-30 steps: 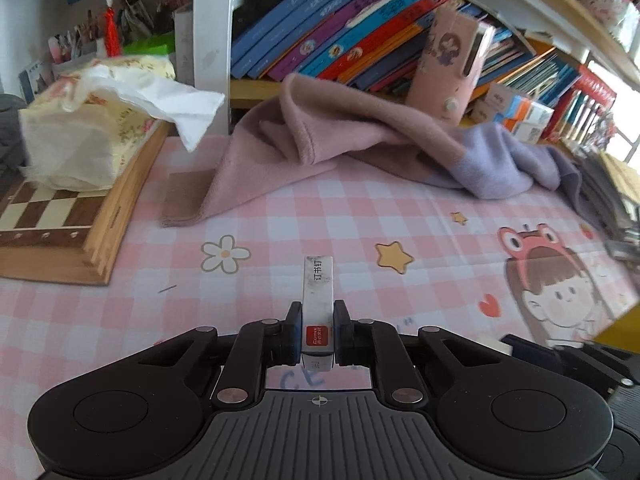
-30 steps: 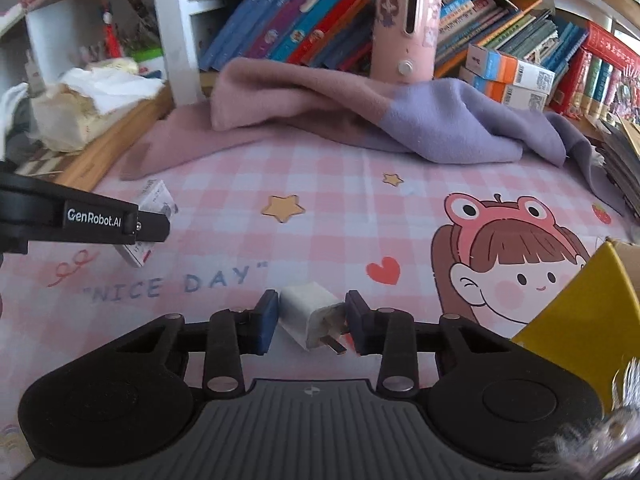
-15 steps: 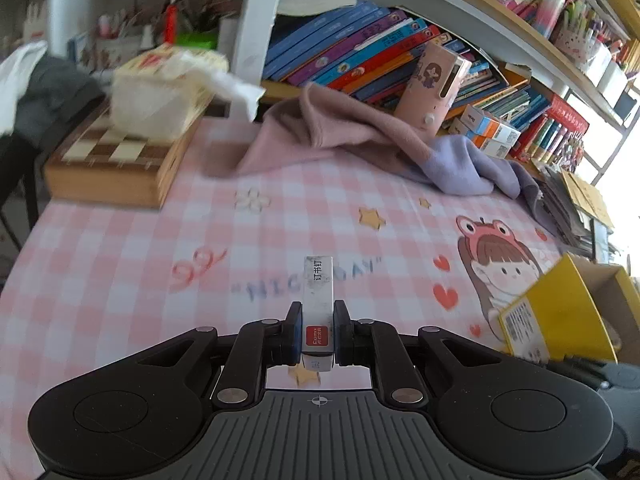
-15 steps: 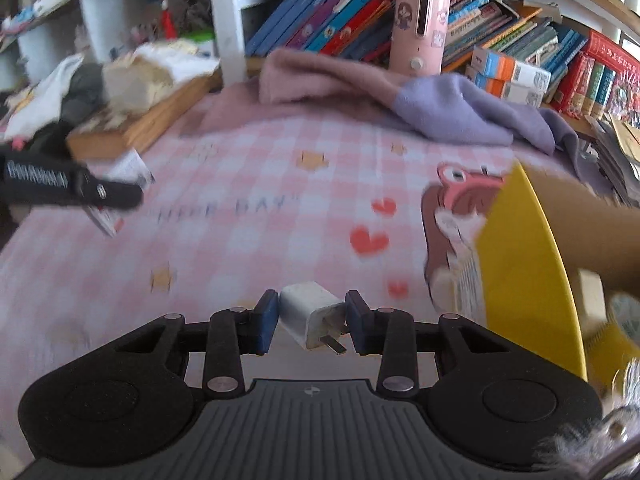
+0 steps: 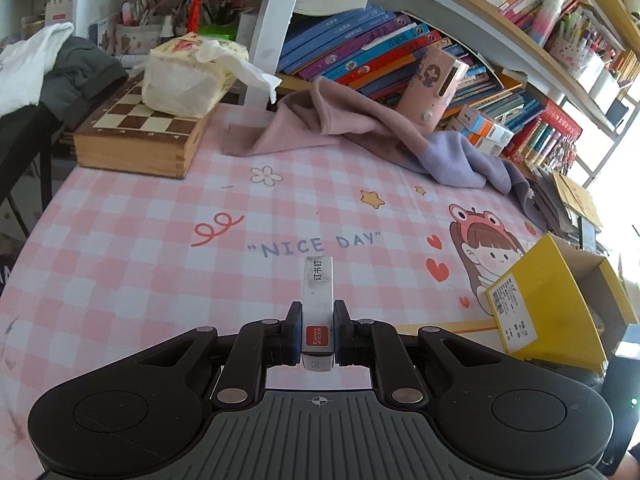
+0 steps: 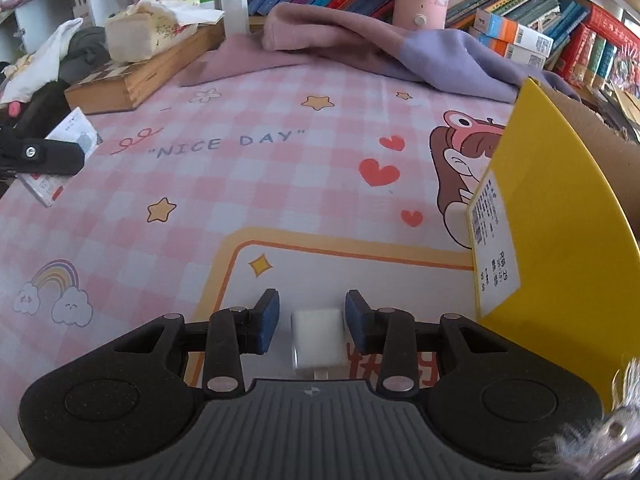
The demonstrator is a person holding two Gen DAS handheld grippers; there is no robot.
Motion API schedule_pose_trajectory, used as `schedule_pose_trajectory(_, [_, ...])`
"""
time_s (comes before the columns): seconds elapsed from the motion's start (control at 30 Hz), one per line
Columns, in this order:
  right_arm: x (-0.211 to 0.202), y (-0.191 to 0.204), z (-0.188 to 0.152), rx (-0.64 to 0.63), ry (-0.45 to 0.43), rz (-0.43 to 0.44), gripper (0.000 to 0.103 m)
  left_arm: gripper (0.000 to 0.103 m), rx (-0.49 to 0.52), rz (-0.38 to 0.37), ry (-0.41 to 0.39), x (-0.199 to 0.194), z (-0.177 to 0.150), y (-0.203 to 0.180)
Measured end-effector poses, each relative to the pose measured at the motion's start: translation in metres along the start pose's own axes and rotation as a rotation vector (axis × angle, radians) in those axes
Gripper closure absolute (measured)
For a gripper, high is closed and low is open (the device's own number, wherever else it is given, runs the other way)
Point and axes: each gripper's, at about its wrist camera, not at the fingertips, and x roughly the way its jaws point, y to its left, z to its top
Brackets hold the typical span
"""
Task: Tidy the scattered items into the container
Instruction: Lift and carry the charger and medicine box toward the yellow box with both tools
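Staple box (image 5: 318, 300) sits clamped upright in the left gripper (image 5: 317, 332) above the pink mat (image 5: 120, 260). A chessboard (image 5: 140, 136) bearing tissues (image 5: 188, 76) lies far left, and a cloth (image 5: 360, 120) behind. The charger (image 6: 318, 340), blurred, lies between the right gripper's (image 6: 312, 320) parted jaws, with a gap at the left pad. The yellow box (image 6: 560, 240) stands just right, flap up.

Glossy vinyl table mat (image 5: 120, 264), soft fleece cloth (image 5: 360, 128), wooden chessboard box (image 5: 144, 140).

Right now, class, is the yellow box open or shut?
Open: the yellow box has its flap raised, brown cardboard inside showing.
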Motion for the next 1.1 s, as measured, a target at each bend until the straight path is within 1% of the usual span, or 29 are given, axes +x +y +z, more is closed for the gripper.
schedule_pose_trajectory(0.07, [-0.001, 0.001, 0.000, -0.008, 0.004, -0.008, 0.068, 0.090, -0.007, -0.003, 0.000, -0.002, -0.003, 0.002])
schedule_pose_trajectory(0.17, [-0.005, 0.002, -0.004, -0.014, 0.019, -0.018, 0.059, 0.090, -0.009, -0.011, -0.001, -0.006, -0.006, 0.003])
schedule_pose_trajectory(0.33, [-0.014, 0.001, -0.013, -0.018, 0.034, -0.036, 0.058, 0.090, -0.001, -0.023, -0.007, -0.012, -0.010, 0.000])
schedule_pose_trajectory(0.4, [-0.014, -0.001, -0.016, 0.004, 0.034, -0.026, 0.061, 0.090, 0.004, -0.025, -0.008, -0.015, -0.012, -0.001])
schedule_pose_trajectory(0.43, [-0.015, -0.001, -0.016, 0.009, 0.034, -0.008, 0.067, 0.090, 0.006, -0.025, -0.008, -0.016, -0.013, -0.001])
schedule_pose_trajectory(0.47, [-0.015, 0.000, -0.016, 0.005, 0.033, 0.001, 0.079, 0.090, 0.007, -0.025, -0.008, -0.017, -0.014, -0.002])
schedule_pose_trajectory(0.53, [-0.016, 0.003, -0.016, -0.013, 0.034, 0.004, 0.079, 0.090, 0.007, -0.026, -0.010, -0.021, -0.015, -0.002])
schedule_pose_trajectory(0.6, [-0.018, 0.002, -0.015, 0.003, 0.041, 0.032, 0.080, 0.090, 0.004, -0.028, -0.015, -0.025, -0.017, -0.002])
schedule_pose_trajectory(0.77, [-0.042, 0.007, -0.010, -0.010, -0.018, 0.070, 0.080, 0.090, -0.007, -0.034, -0.031, -0.040, -0.023, -0.002])
schedule_pose_trajectory(0.97, [-0.088, 0.004, -0.011, 0.012, -0.084, 0.092, 0.080, 0.090, -0.017, -0.084, -0.053, -0.068, -0.037, -0.007])
schedule_pose_trajectory(1.1, [-0.119, 0.008, -0.023, 0.005, -0.114, 0.100, 0.080, 0.090, -0.043, -0.128, -0.058, -0.089, -0.053, -0.009])
